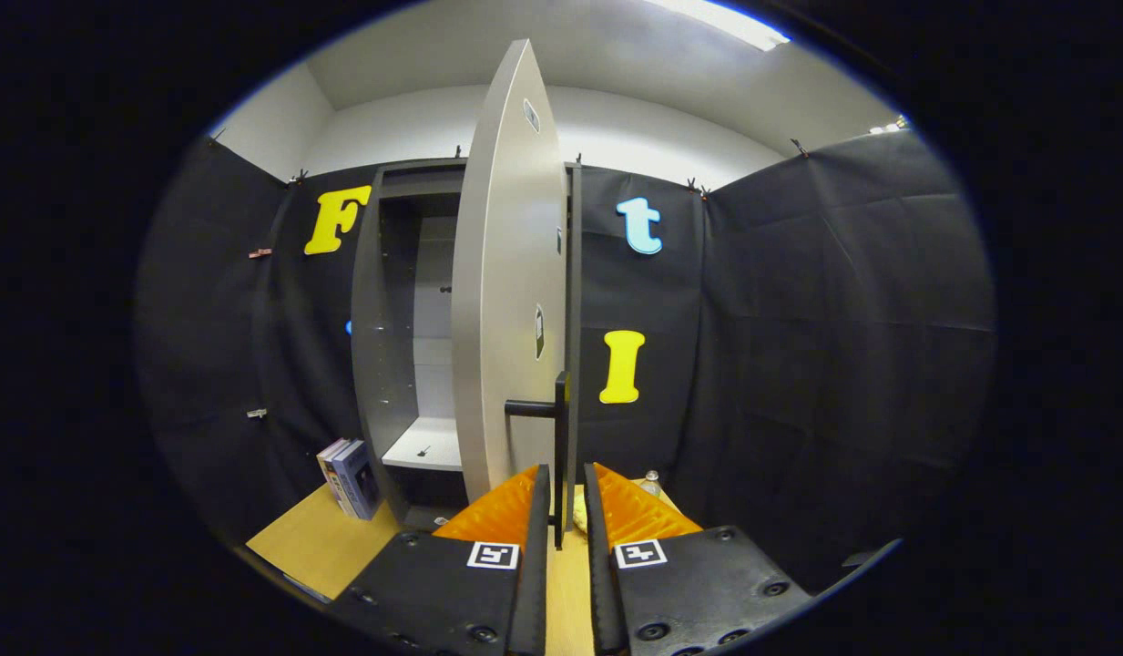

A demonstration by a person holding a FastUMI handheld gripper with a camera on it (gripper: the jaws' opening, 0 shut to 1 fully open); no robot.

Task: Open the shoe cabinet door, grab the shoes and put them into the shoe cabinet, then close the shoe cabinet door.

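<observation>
Wooden floor, cabinet door ajar, gripper seemingly closed on handle.

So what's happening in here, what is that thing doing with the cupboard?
A person is working a handheld gripper on a shoe cabinet. Its two fingers sit on either side of the dark bar handle on the door, with a narrow gap, so a firm grip can't be confirmed. The door stands partly open, showing pale shelves inside. Some boxes lean beside the cabinet on the wooden floor. No shoes are inside yet.
</observation>
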